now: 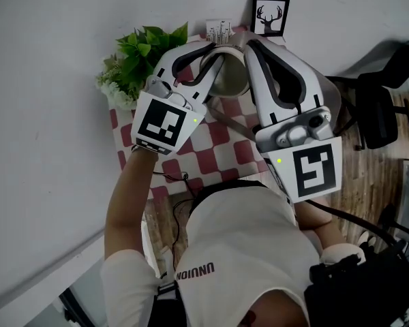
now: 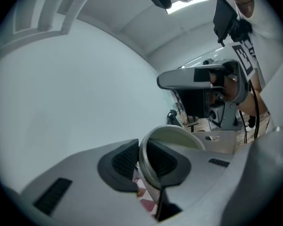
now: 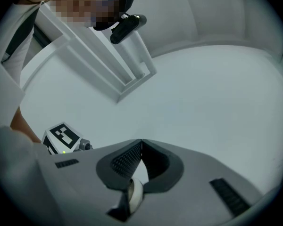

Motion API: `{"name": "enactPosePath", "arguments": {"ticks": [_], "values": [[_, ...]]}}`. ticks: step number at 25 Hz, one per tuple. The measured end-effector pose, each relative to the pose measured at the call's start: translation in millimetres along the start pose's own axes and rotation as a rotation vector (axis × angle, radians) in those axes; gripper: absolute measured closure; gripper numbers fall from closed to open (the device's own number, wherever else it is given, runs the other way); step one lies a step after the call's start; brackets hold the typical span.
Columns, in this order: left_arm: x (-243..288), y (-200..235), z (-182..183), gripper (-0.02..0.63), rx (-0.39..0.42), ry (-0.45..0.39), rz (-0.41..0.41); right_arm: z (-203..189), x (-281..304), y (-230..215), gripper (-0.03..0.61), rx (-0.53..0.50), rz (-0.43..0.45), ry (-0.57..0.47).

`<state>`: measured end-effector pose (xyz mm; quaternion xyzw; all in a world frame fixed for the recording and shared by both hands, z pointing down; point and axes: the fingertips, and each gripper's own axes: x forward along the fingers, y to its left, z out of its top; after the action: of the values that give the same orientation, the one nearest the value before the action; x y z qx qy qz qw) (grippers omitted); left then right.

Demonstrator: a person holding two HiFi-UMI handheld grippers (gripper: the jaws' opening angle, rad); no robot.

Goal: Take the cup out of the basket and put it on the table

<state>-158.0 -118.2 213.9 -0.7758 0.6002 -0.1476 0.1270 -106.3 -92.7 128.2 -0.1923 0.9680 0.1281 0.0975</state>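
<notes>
Our white shirt [image 1: 238, 251] sits closest; past it, both tongs hold the cup [image 1: 229, 80].
We have the left tongs [image 2: 140, 158] pinched tight on the cup's rim. The right tongs [image 3: 141, 149] are closed too, with a pale bit of rim nipped low between them. The cup is just right of the green plant [image 1: 143, 56], over the checked desk [image 1: 221, 155]. We cannot tell if it touches the desk, and we cannot make out the basket. We think the two grips are there so the cup stays level and does not tip.
</notes>
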Motion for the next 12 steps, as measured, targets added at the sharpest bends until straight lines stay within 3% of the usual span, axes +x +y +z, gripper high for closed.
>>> {"name": "enactPosePath", "arguments": {"ticks": [12], "values": [[-59.7,23.2,-11.1,0.548,-0.028,0.023,0.155,10.0,13.6,48.8,0.56,0.034,0.117,-0.058]]}}
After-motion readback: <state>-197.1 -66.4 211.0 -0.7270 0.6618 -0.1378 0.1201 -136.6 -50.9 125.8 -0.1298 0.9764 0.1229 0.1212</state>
